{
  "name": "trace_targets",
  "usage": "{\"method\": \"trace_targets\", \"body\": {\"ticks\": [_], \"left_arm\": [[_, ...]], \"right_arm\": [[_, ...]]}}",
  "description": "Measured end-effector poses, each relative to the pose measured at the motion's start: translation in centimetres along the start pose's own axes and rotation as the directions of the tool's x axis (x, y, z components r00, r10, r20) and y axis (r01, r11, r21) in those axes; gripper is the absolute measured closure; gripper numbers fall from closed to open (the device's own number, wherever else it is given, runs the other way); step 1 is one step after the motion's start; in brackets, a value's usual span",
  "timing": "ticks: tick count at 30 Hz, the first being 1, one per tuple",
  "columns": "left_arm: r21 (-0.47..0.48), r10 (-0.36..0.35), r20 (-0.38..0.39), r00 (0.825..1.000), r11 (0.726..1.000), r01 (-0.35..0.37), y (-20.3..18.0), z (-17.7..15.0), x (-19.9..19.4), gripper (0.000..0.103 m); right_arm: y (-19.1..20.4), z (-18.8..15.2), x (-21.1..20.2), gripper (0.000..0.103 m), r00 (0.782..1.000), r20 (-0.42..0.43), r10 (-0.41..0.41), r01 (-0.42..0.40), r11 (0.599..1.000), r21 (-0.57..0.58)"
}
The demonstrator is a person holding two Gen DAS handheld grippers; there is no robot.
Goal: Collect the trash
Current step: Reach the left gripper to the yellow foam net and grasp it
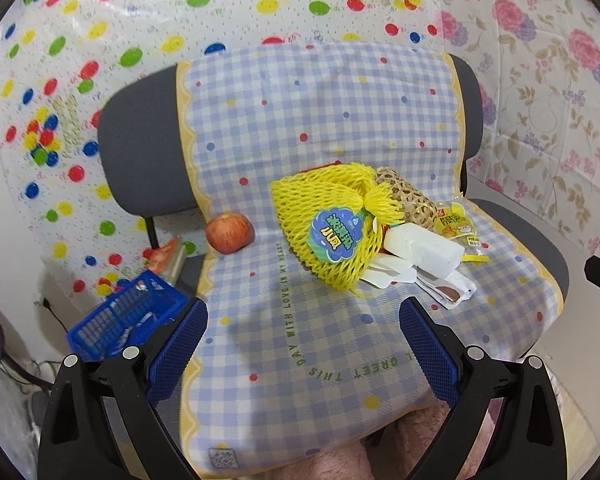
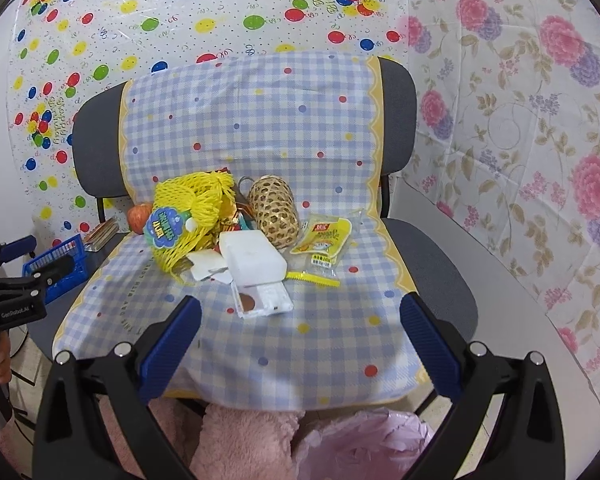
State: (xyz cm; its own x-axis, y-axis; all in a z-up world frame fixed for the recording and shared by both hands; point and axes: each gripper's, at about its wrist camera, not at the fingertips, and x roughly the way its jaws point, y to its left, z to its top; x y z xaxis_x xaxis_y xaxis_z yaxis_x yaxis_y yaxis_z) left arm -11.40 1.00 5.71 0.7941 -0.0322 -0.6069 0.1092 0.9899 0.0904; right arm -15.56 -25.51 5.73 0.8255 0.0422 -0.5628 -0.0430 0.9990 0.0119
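A pile of trash lies on the chair seat: a yellow foam net point(image 1: 324, 224) point(image 2: 188, 216) with a blue label, a white foam block point(image 1: 422, 249) point(image 2: 252, 258), a clear wrapper with a brown disc point(image 2: 262, 300) point(image 1: 446, 290), a yellow snack packet point(image 2: 324, 238) point(image 1: 458, 222), white paper scraps point(image 2: 206, 266) and a torn yellow strip point(image 2: 312, 279). My left gripper point(image 1: 303, 330) is open and empty, in front of the pile. My right gripper point(image 2: 300, 326) is open and empty, just short of the clear wrapper. The left gripper also shows at the left edge of the right wrist view point(image 2: 32, 272).
A checked cloth point(image 2: 300, 352) covers the grey chair point(image 1: 140, 148). An apple point(image 1: 230, 233) and a woven bamboo cage point(image 2: 274, 210) also sit on the seat. A blue basket point(image 1: 128, 324) stands on the floor at left. A pink bag point(image 2: 364, 444) lies below the seat's front edge.
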Motion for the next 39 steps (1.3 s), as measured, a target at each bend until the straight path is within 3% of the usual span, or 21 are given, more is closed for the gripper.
{"method": "trace_targets", "body": {"ticks": [9, 23, 25, 27, 29, 33, 39], "left_arm": [[-0.040, -0.024, -0.027, 0.999, 0.999, 0.023, 1.3, 1.1, 5.6, 0.009], [-0.072, -0.117, -0.037, 0.992, 0.991, 0.115, 2.9, 3.3, 13.3, 0.013], [-0.075, -0.137, -0.046, 0.989, 0.988, 0.133, 2.8, 3.4, 14.6, 0.013], [-0.081, -0.160, -0.058, 0.985, 0.985, 0.155, 2.8, 3.6, 15.8, 0.013], [-0.087, -0.186, -0.071, 0.980, 0.980, 0.179, 2.7, 3.8, 17.2, 0.013], [-0.126, -0.259, -0.096, 0.961, 0.961, 0.247, 2.9, 4.0, 19.8, 0.012], [-0.200, -0.424, -0.107, 0.899, 0.895, 0.398, 2.4, 4.5, 22.9, 0.011]], "right_arm": [[-0.9, 1.0, 3.5, 0.006, 0.995, 0.096, 0.020, -0.022, 1.000, 0.016], [-0.4, 1.6, 9.8, 0.006, 0.996, -0.079, 0.048, -0.049, 0.999, -0.001], [-0.1, 1.7, 10.5, 0.009, 0.994, -0.093, 0.057, -0.059, 0.998, -0.012], [0.1, 1.8, 11.2, 0.018, 0.992, -0.106, 0.062, -0.064, 0.998, -0.017], [0.1, 1.8, 12.0, 0.025, 0.989, -0.123, 0.077, -0.080, 0.997, -0.016], [0.2, 1.9, 13.2, 0.026, 0.985, -0.142, 0.101, -0.103, 0.995, -0.009], [-0.2, 1.6, 14.3, 0.026, 0.977, -0.166, 0.134, -0.134, 0.991, 0.012]]}}
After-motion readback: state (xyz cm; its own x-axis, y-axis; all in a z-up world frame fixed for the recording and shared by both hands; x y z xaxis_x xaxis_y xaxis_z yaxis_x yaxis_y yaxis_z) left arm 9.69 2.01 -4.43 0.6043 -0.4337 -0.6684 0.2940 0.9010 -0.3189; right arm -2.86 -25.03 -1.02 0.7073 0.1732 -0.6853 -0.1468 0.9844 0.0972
